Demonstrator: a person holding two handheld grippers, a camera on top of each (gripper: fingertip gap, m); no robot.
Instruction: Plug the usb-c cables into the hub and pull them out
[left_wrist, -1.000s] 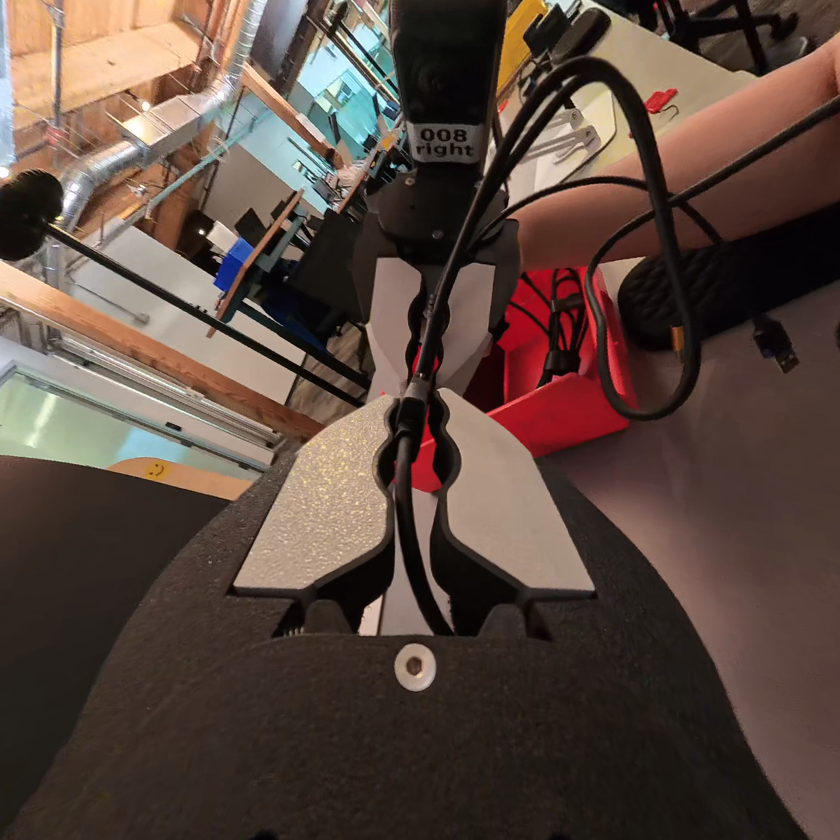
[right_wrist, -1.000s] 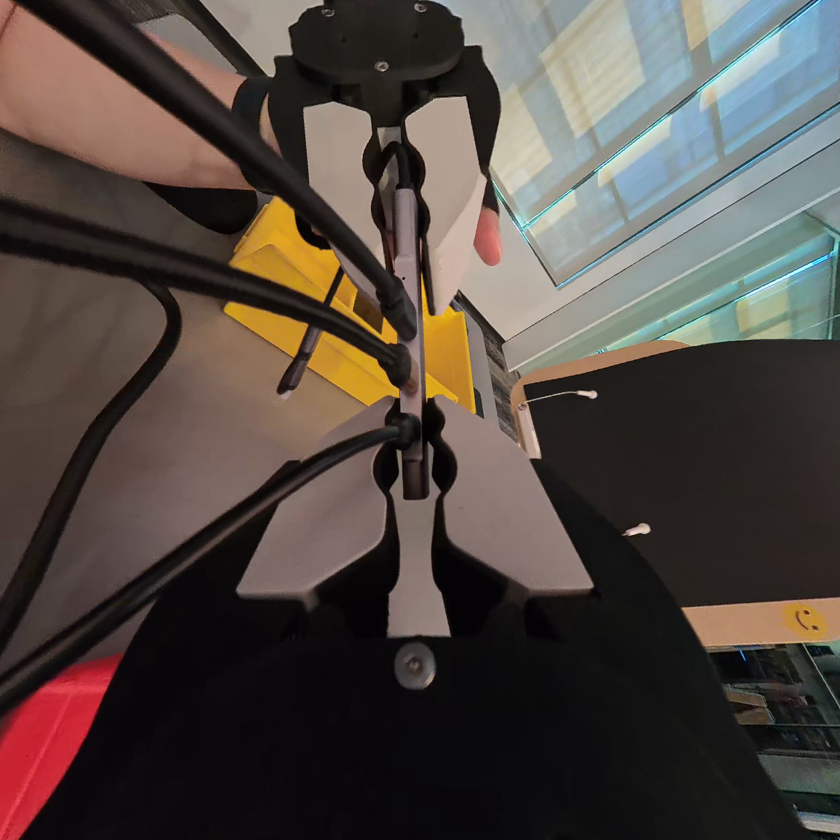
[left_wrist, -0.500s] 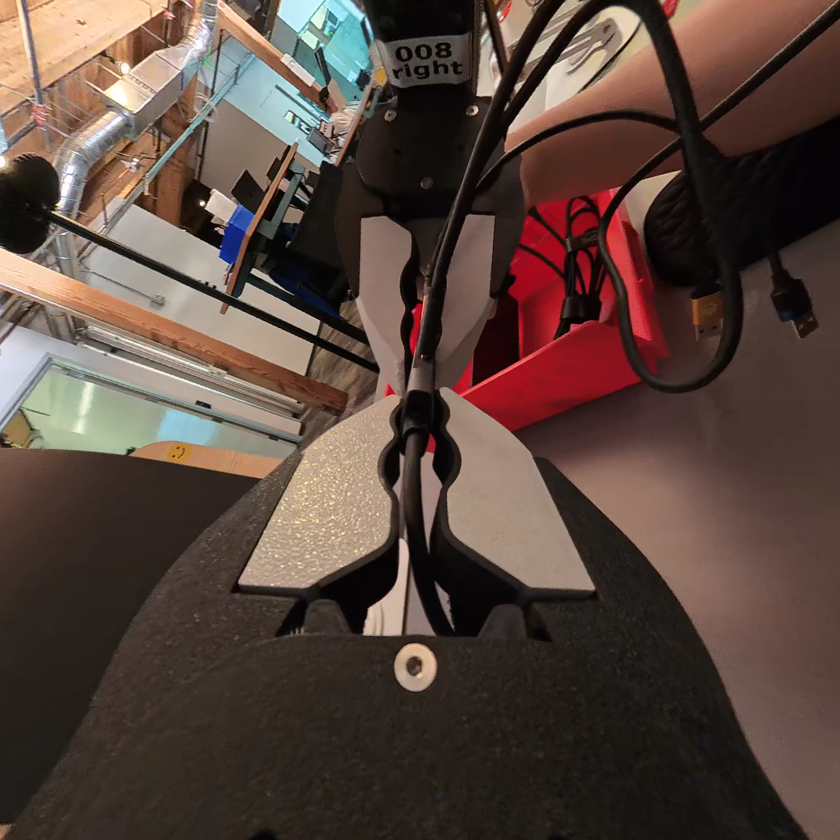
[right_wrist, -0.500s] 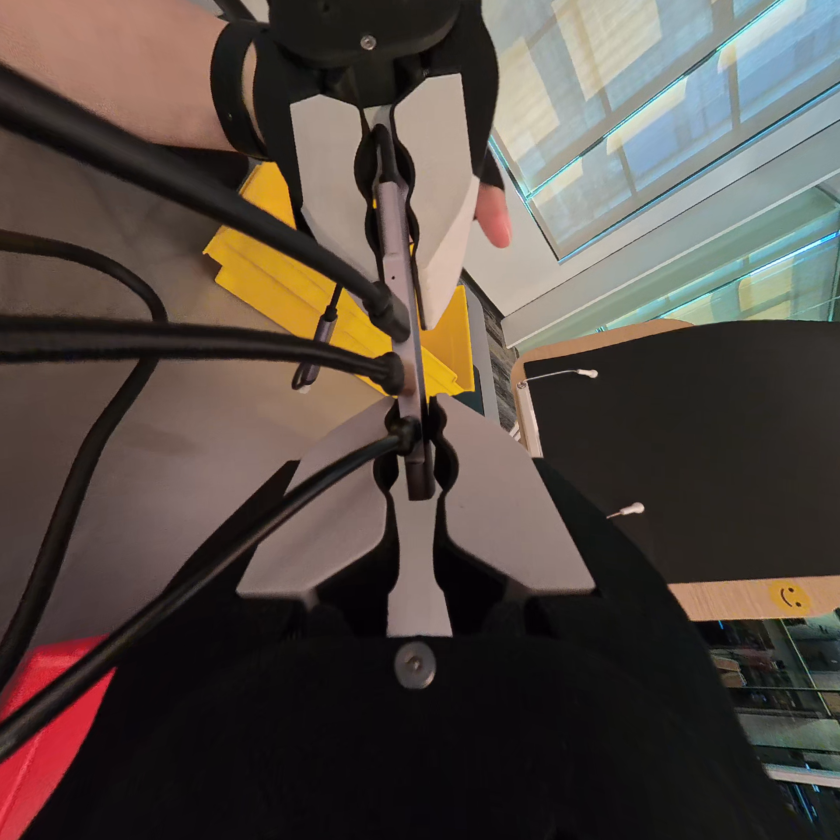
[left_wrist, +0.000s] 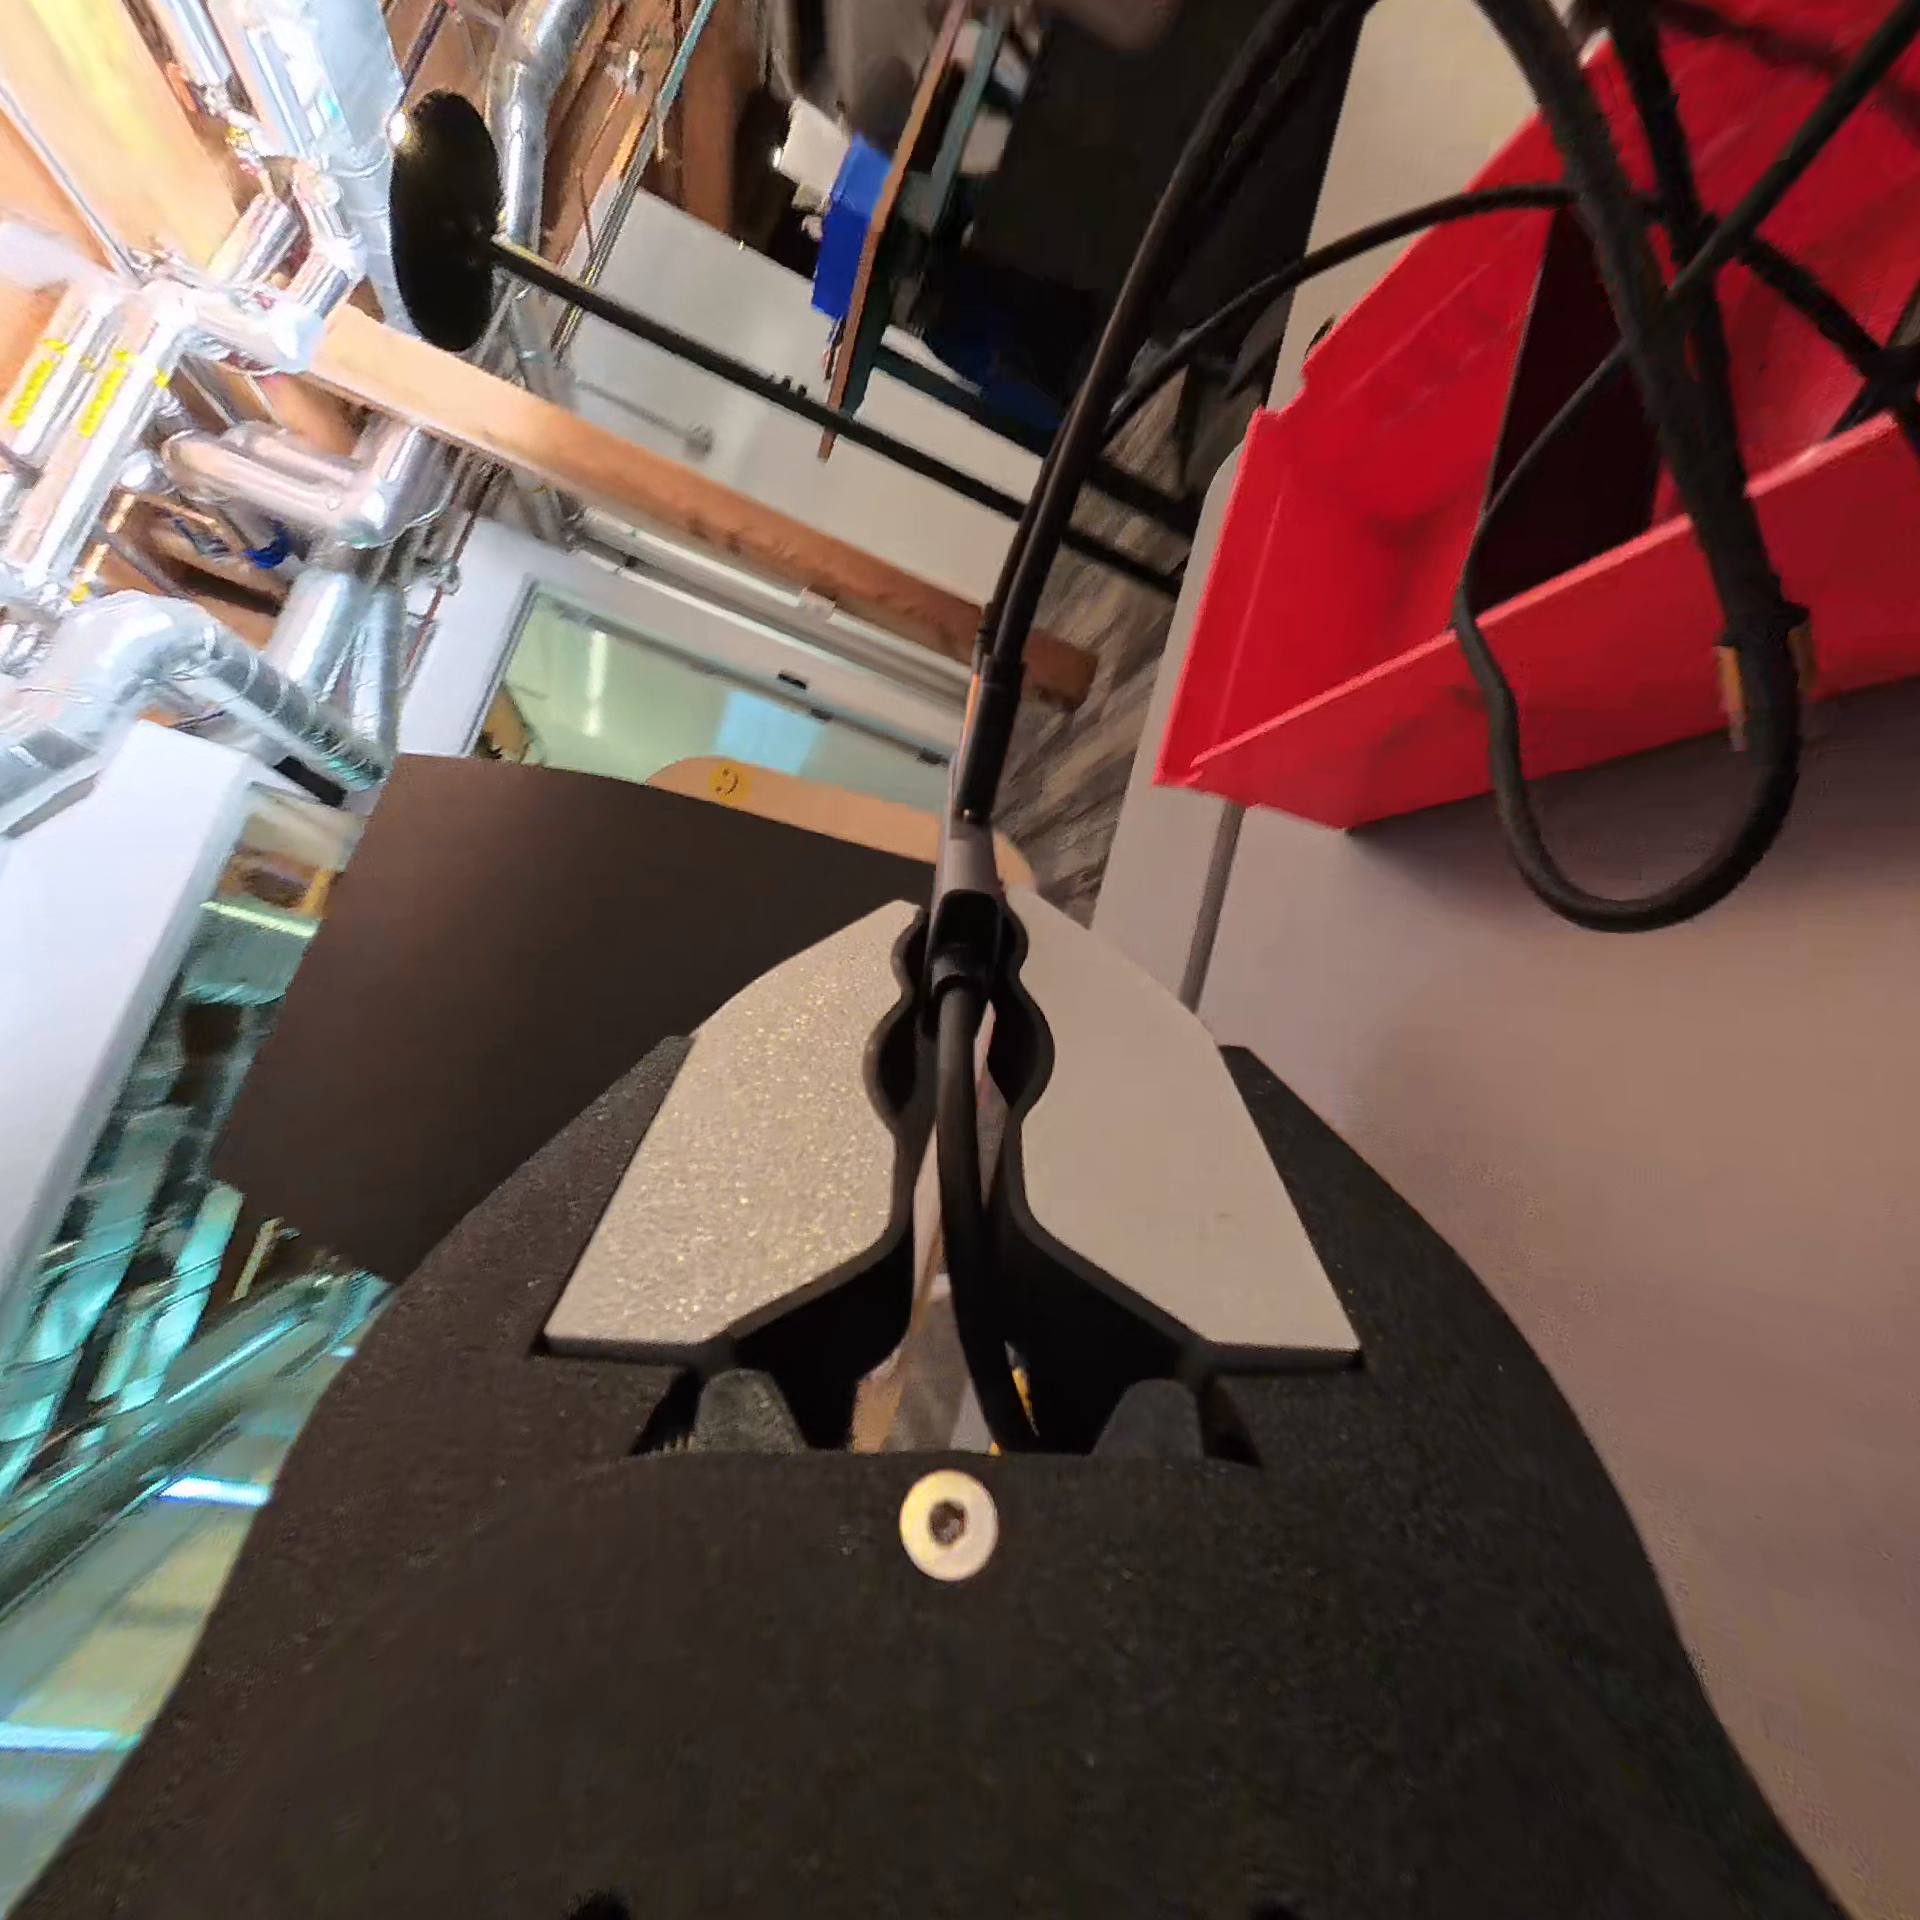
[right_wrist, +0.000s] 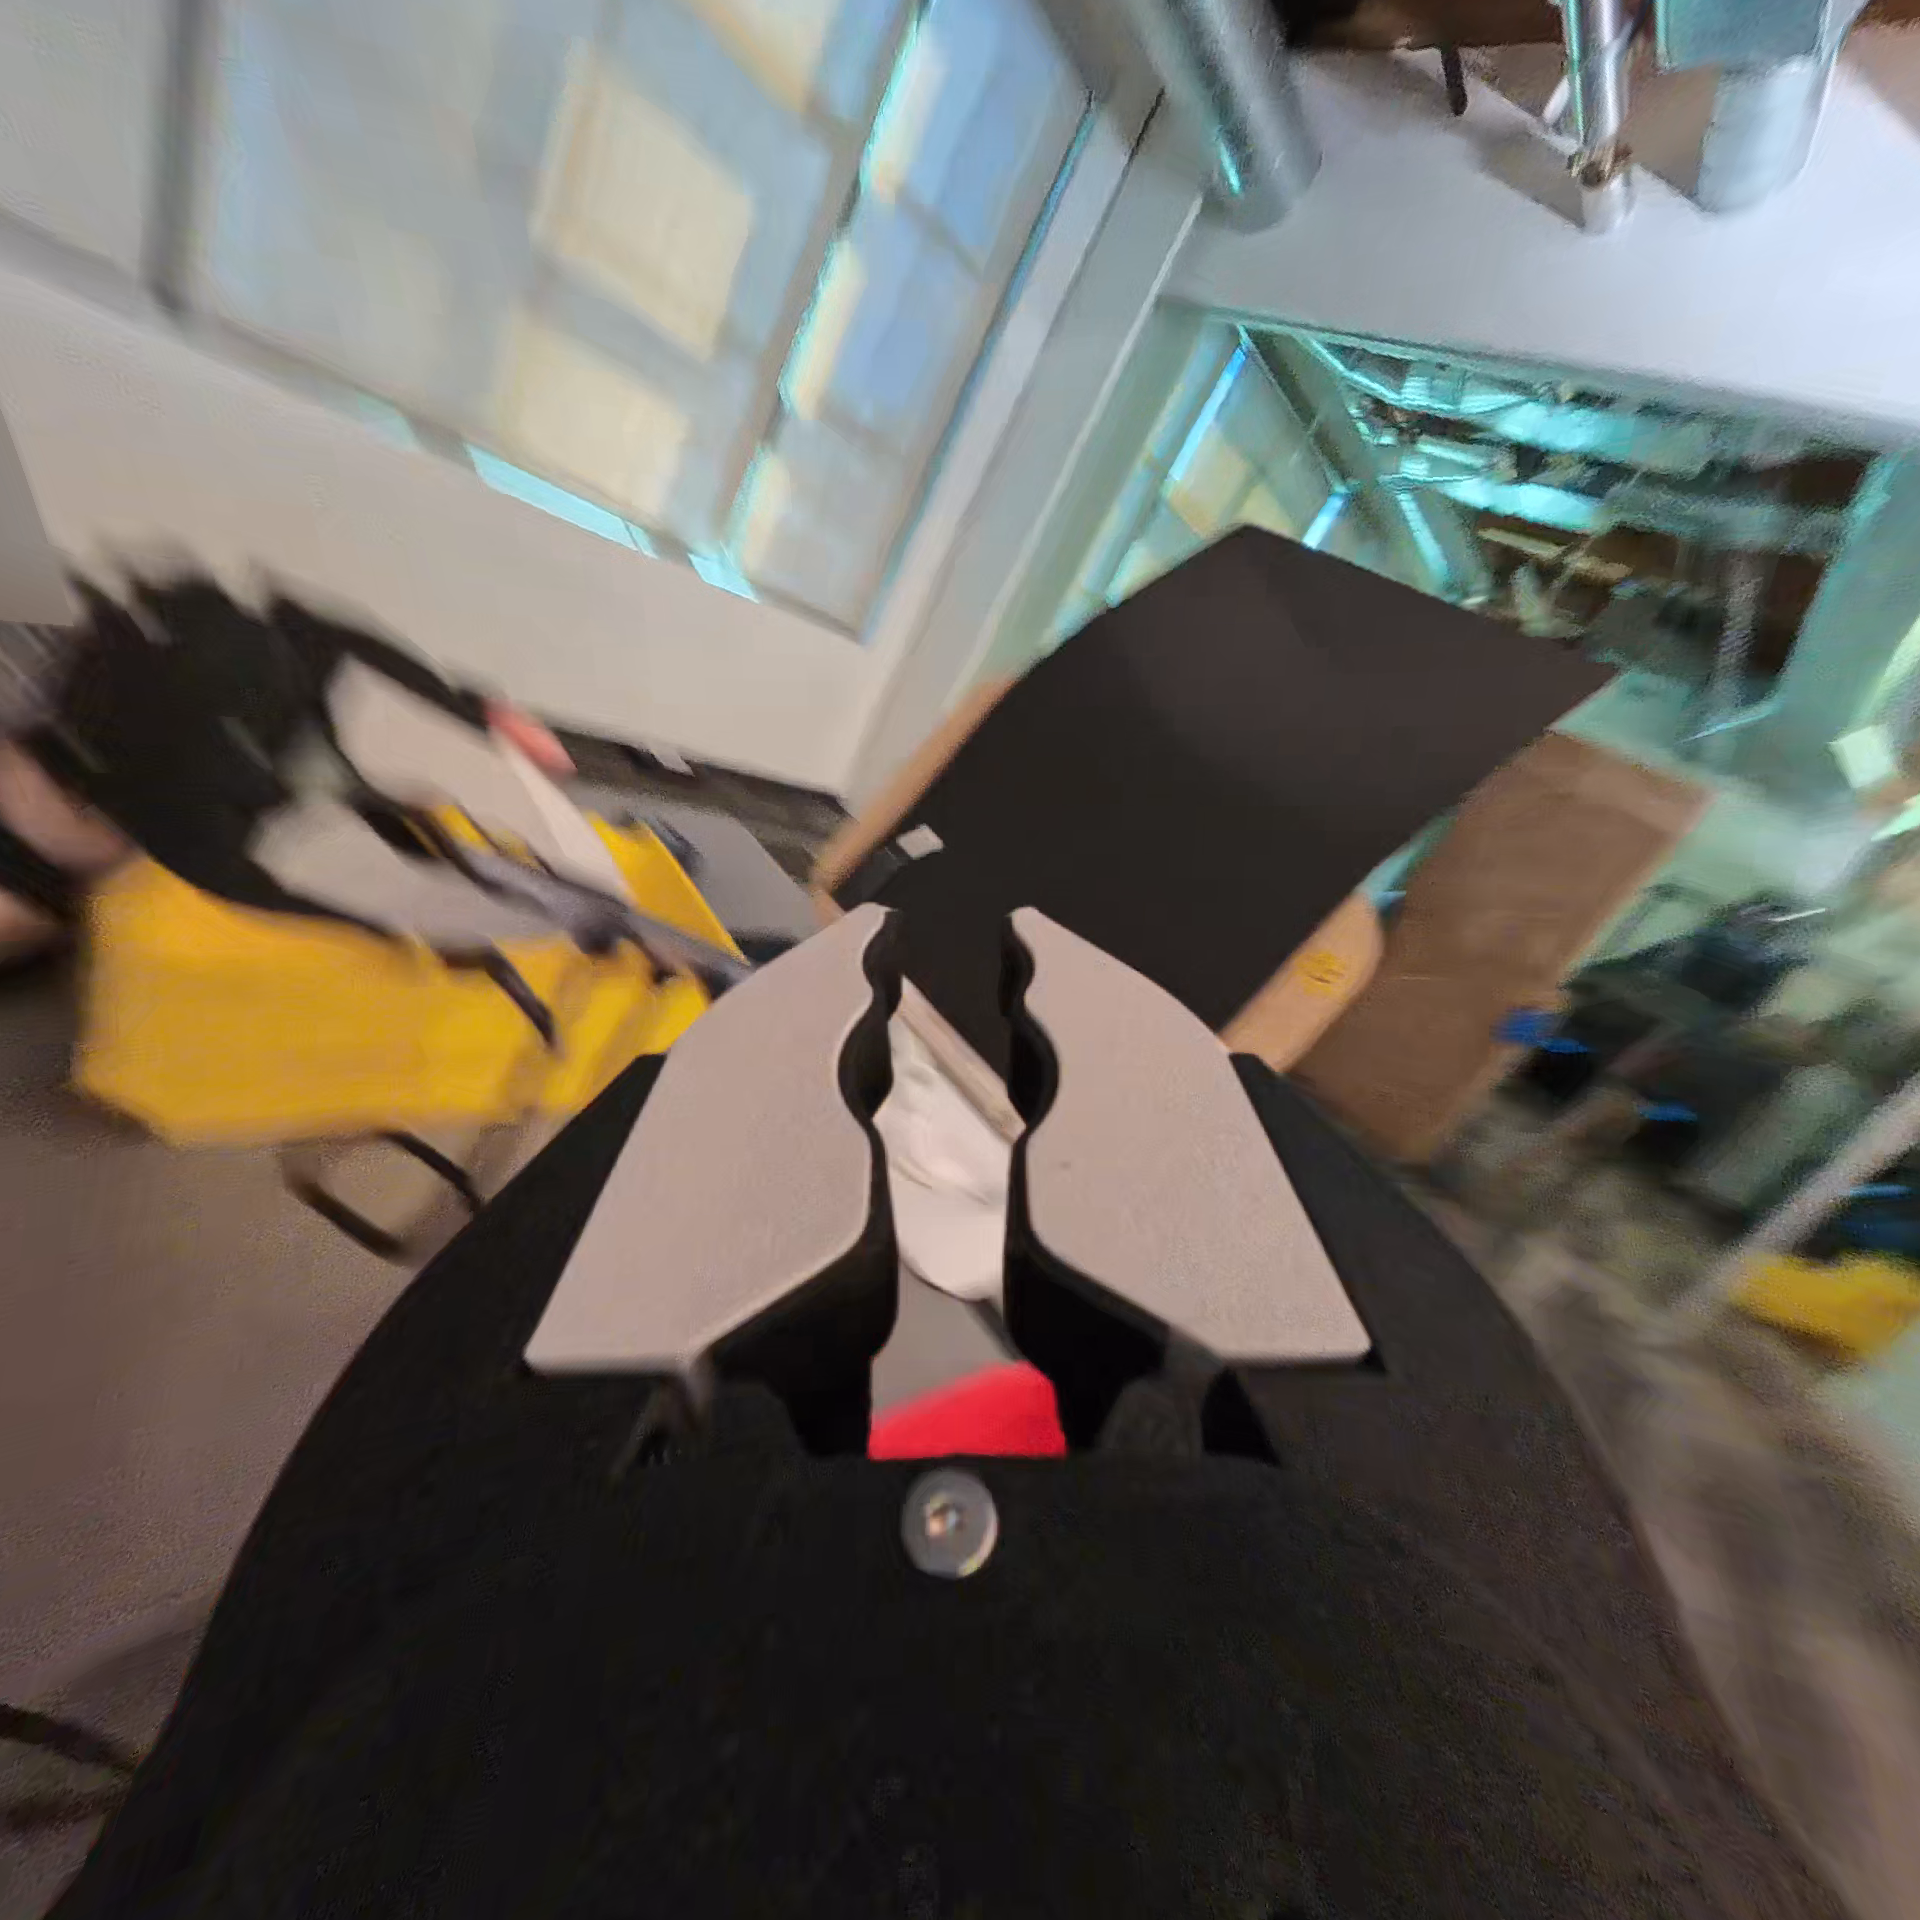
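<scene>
Between your left tongs (left_wrist: 961, 940): grey hub (left_wrist: 966, 831) clamped at its cable end, hub edge-on, raised above grey tabletop (left_wrist: 1558, 1195). One black USB-C cable (left_wrist: 1049, 468) plugged into hub's far end, arcing upward. Other cables (left_wrist: 1704, 727) loop beside red bin (left_wrist: 1455, 665). Your right tongs (right_wrist: 948, 925): parted slightly, nothing between them. Right view heavily blurred; yellow bin (right_wrist: 312, 1029) at left.
</scene>
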